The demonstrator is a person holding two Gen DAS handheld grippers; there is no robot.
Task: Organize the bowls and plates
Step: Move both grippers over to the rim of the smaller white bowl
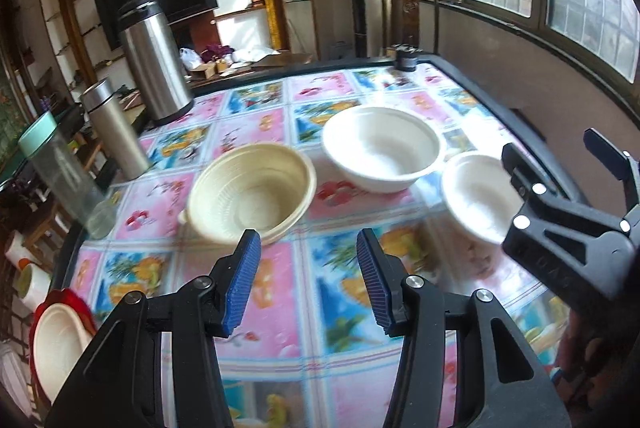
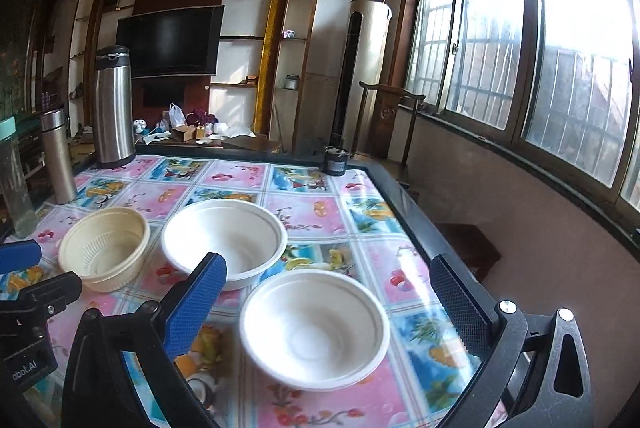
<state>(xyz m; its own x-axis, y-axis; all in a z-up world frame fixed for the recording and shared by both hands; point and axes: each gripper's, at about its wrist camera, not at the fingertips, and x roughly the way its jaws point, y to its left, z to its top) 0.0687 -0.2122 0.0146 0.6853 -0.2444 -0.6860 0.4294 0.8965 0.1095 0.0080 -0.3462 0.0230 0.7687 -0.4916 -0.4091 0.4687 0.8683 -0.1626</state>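
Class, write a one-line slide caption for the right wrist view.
Open right gripper faces a small white bowl on the floral tablecloth.

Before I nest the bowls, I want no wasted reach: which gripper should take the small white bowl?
Right. The right gripper is open with the small white bowl between its fingers; the left gripper faces the cream bowl.
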